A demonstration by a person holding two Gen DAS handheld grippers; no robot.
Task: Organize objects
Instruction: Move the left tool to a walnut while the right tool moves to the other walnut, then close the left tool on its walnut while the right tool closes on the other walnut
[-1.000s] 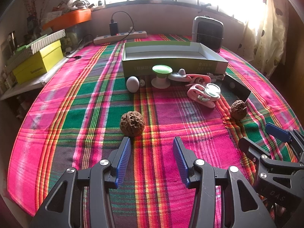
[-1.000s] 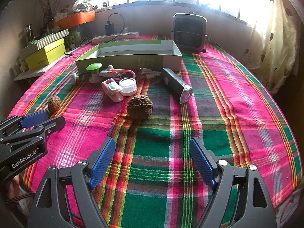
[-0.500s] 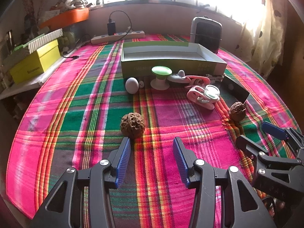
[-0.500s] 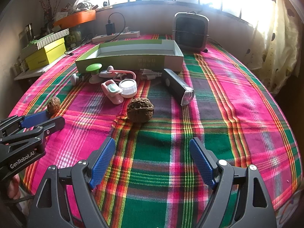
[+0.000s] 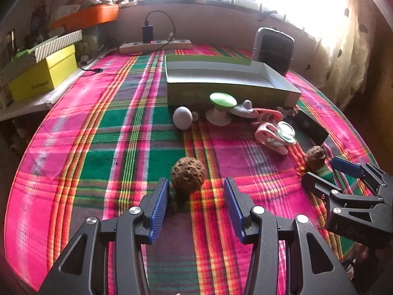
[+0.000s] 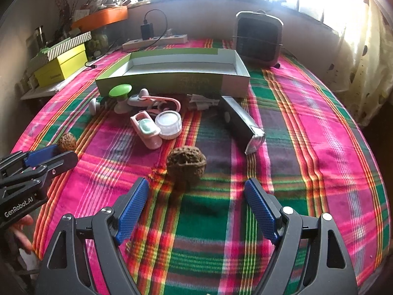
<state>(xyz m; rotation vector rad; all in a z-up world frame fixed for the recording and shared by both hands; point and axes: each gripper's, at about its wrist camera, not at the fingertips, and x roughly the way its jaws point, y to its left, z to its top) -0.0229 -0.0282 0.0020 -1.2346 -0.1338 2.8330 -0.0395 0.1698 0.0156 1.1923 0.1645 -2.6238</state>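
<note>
2 open tools (image 5: 196,206) (image 6: 196,209) facing walnuts (image 5: 188,178)

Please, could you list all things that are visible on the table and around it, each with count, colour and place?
walnuts: 2, brown, on the cloth, one before each claw
box: 1, green outside and white inside, open, mid-table
egg-shaped thing: 1, white, in front of the box
mushroom-shaped thing: 1, green top on a white base, beside the egg shape
clip-like things: pink, count unclear, in front of the box
round lid: 1, clear white, touching a pink clip
flat case: 1, black, right of the lid
heater: 1, dark, behind the box
power strip: 1, white, far edge
yellow box: 1, left shelf
left claw: 1, black with blue pads, open
right claw: 1, same colours, open
</note>
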